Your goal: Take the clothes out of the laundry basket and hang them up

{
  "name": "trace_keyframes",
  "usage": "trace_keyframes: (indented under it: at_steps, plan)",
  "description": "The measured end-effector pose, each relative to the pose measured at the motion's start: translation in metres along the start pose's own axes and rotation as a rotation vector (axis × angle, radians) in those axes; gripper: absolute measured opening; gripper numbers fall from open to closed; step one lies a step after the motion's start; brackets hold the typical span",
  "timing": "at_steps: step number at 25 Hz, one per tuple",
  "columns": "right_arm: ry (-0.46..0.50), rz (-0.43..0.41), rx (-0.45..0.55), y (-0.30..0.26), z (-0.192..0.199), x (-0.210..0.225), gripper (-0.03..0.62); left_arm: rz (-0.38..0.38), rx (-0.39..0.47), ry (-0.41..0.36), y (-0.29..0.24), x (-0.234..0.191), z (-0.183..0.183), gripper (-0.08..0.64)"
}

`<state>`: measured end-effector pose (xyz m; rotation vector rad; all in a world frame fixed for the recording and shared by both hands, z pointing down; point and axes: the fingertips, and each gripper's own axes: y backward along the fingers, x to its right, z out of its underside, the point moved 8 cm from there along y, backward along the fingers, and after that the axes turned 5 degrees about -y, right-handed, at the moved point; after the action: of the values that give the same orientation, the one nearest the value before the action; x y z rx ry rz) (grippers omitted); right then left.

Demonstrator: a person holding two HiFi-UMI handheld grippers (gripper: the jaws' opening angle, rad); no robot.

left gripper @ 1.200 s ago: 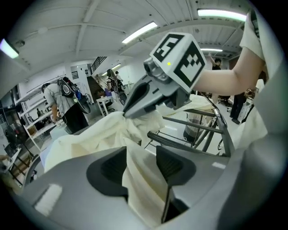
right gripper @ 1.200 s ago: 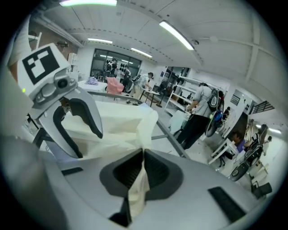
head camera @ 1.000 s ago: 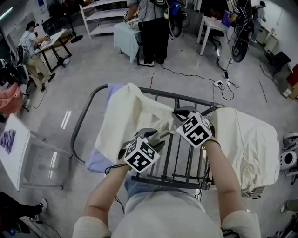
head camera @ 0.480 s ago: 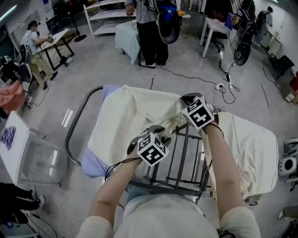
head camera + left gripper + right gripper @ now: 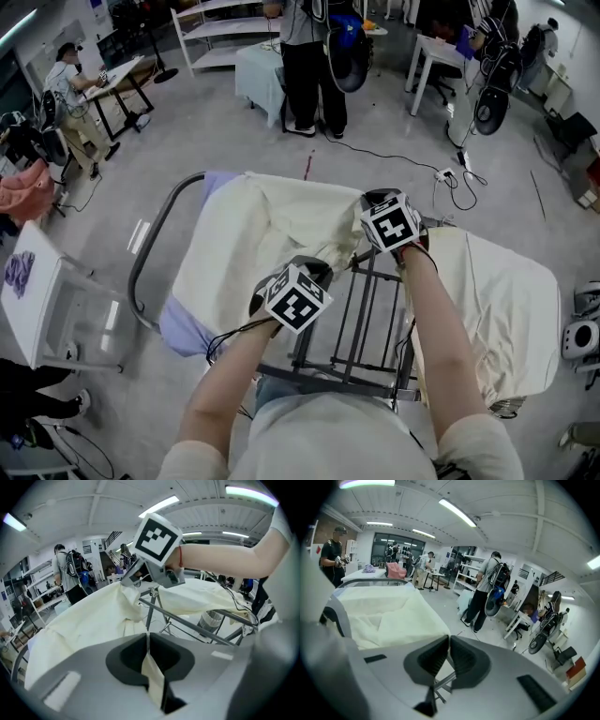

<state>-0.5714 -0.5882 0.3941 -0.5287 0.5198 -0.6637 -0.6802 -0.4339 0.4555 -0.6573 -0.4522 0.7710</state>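
Left gripper: jaws have just been closing and are now clenched on the cream cloth. A narrow strip of the fabric is seen pinched between the pads in the left gripper view.

Right gripper: jaws pressed together. In the right gripper view no fabric is seen between the pads, only bars of the drying rack behind them. In the left gripper view its tips are seen at the bunched right edge of the cream cloth. A pinch on that edge cannot be confirmed.

Layout, head view:
- The drying rack is set in the middle of the floor, directly ahead of the person.
- The cream cloth is draped over the rack's left half. It is bunched at its right edge, where both grippers are placed.
- A lavender cloth is partly covered by the cream cloth. It is exposed at the near-left corner and along the far-left edge.
- A second cream cloth is hung over the rack's right end, apart from the first.
- Bare bars are left showing between the two cloths, on the near side.
- The left gripper is held nearer and to the left, the right gripper farther and to the right.

Background: a standing person is seen at the far side and a white table at near left.
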Motion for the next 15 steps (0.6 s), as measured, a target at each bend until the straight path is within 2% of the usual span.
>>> trace_keyframes:
  at_steps: [4,6,9,13,15]
  plan:
    - [-0.02,0.031,-0.001,-0.004,0.004,0.009,0.006,0.084,0.008,0.024,0.028,0.03,0.001,0.032]
    - [-0.033,0.027,-0.011,-0.007,0.006,0.011,0.006,0.146,0.046,0.062,0.045,0.048,-0.002,0.032]
    - [0.005,0.036,-0.033,-0.009,0.009,0.012,0.006,0.258,0.113,0.13,0.071,0.077,-0.009,0.032]
    - [0.029,0.064,-0.037,-0.009,0.005,0.009,0.005,0.38,0.177,0.18,0.104,0.11,-0.015,0.032]
    - [0.042,0.083,-0.036,-0.008,0.0,0.006,0.005,0.418,0.204,0.198,0.12,0.118,-0.015,0.032]
